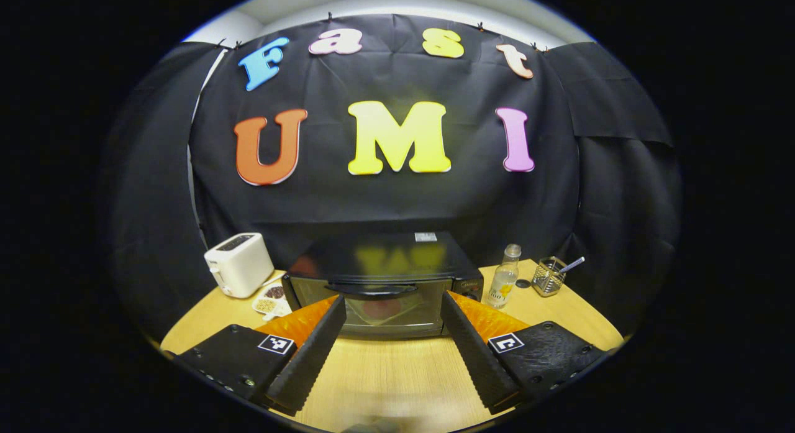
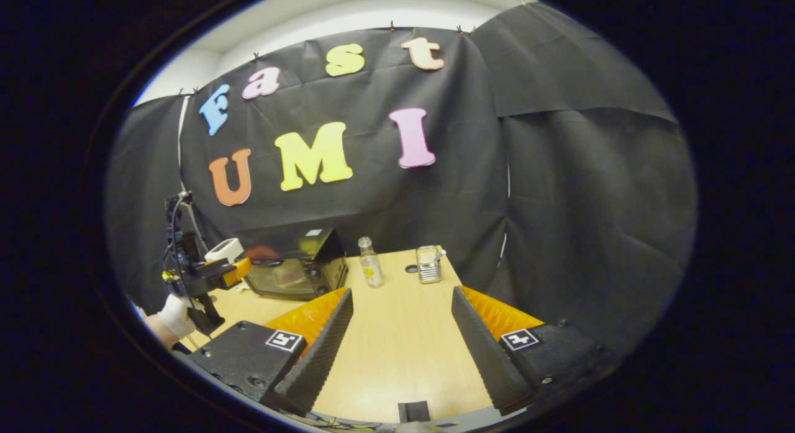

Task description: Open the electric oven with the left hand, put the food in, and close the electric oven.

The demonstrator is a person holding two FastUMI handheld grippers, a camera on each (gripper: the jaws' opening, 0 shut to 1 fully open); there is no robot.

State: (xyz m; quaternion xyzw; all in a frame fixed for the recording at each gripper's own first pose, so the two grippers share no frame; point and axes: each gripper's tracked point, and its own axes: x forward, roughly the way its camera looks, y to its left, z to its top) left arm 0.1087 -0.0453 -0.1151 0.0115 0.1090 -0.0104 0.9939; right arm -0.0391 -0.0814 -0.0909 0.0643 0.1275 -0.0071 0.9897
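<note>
Oven sits at the far middle of the wooden desk, black, its glass door closed with the handle across the top edge; something reddish shows dimly behind the glass, too unclear to name. In the left gripper view the left gripper faces the door head-on, its fingers spread wide with bare desk between them and nothing pinched. Left of the oven stands a white toaster, and just in front of it a small white divided dish holds dark bits in one compartment and pale, tan bits in another. Right of the oven stands a clear bottle with a little yellowish liquid at the bottom. Farther right is a wire mesh holder with one slim utensil leaning out of it, and a small dark disc lies on the desk between bottle and holder.

In the right gripper view the right gripper is also spread wide, empty, over bare desk, well to the right of the oven. At the left edge of that view a gloved hand holds the left gripper near the oven's front.
</note>
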